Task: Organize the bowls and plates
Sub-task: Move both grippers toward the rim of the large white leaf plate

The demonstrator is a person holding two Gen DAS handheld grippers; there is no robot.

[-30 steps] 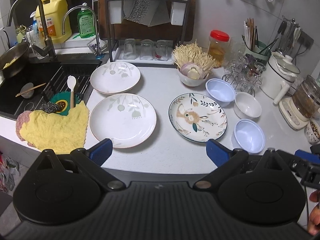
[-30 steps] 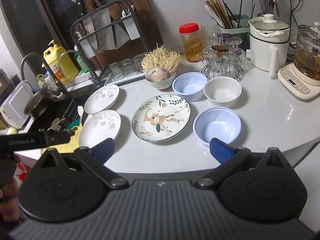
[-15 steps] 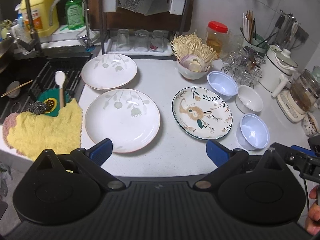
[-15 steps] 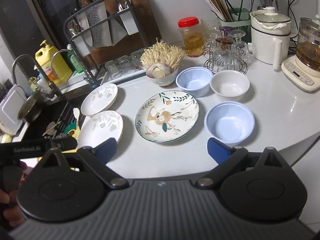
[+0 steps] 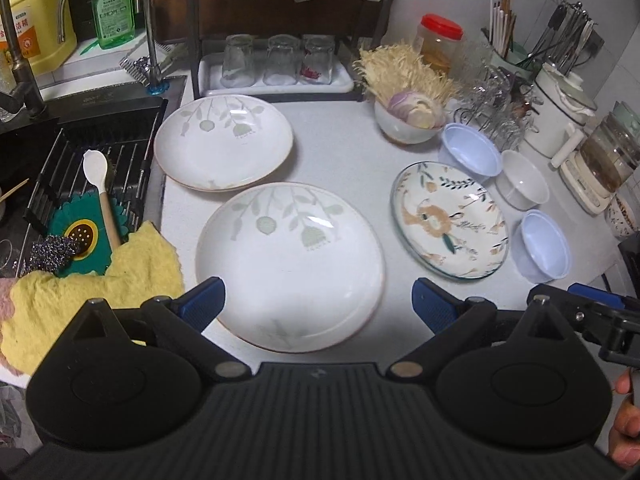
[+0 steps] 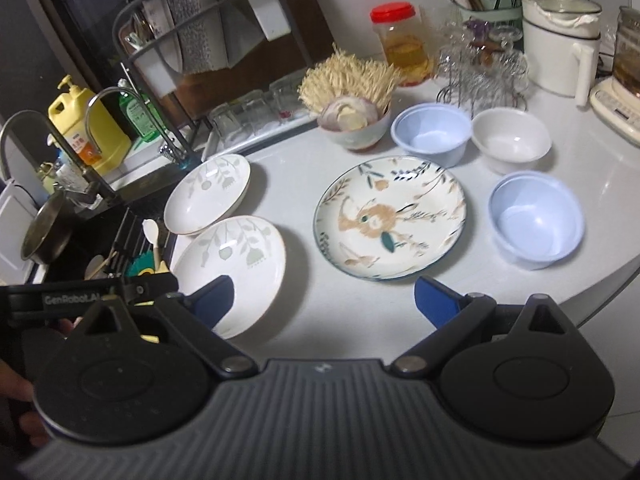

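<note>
Hovering wide open, empty, over near leaf-print plate point(image 5: 290, 266) on white table point(image 5: 344, 152): left gripper point(image 5: 319, 304). Behind that plate, touching its rim: second leaf-print plate point(image 5: 224, 142). Right of it: deer-pattern plate point(image 5: 450, 220), two blue bowls point(image 5: 542, 246), white bowl point(image 5: 522, 184). Right gripper point(image 6: 324, 300) likewise spread, holding nothing.

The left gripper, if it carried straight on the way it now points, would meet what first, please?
Most likely the near white leaf-patterned plate: the left gripper is open, its line runs over that plate's near rim, and nothing lies between. Its height above the counter is unclear, so it could pass over the rim.
</note>
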